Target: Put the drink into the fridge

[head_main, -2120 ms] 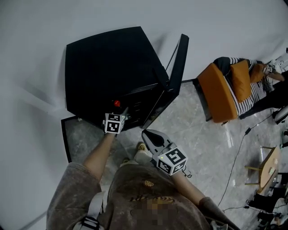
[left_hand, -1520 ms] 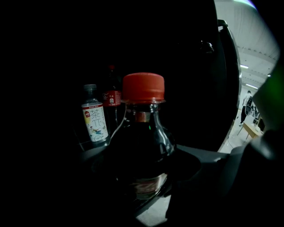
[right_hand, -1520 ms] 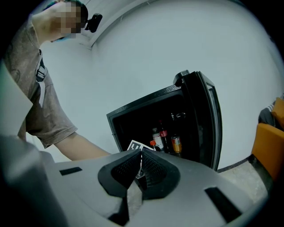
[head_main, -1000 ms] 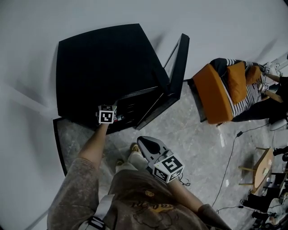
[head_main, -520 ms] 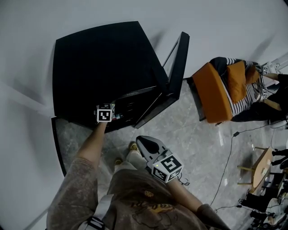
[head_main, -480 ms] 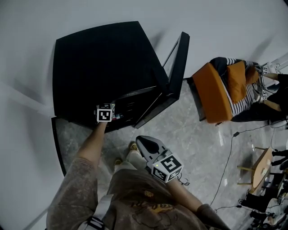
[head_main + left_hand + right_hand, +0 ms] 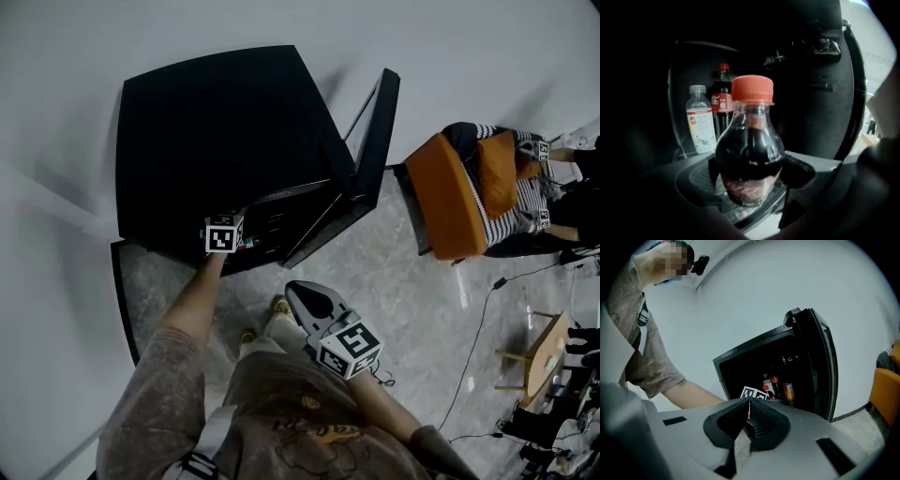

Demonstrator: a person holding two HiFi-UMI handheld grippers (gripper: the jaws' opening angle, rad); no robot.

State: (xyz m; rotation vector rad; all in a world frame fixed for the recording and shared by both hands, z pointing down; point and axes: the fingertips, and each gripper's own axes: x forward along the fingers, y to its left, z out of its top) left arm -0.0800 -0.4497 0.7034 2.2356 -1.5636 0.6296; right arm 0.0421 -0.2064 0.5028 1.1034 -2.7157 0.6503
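Fridge (image 7: pixel 216 141) interior holds a tea bottle (image 7: pixel 700 119) and a dark cola bottle (image 7: pixel 722 101) — left gripper (image 7: pixel 752 174) jaws opening around a red-capped drink (image 7: pixel 749 150); right gripper (image 7: pixel 748 416) clenched, empty.

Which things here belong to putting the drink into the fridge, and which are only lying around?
Job: cola bottle, fridge, left gripper, jaws opening around the bottle.
Lying about: tea bottle, second cola beside it, orange chair, idle right gripper.

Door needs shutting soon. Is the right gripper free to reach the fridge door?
Probably yes: right gripper, shut and empty, hangs near the open fridge door; nothing lies between.
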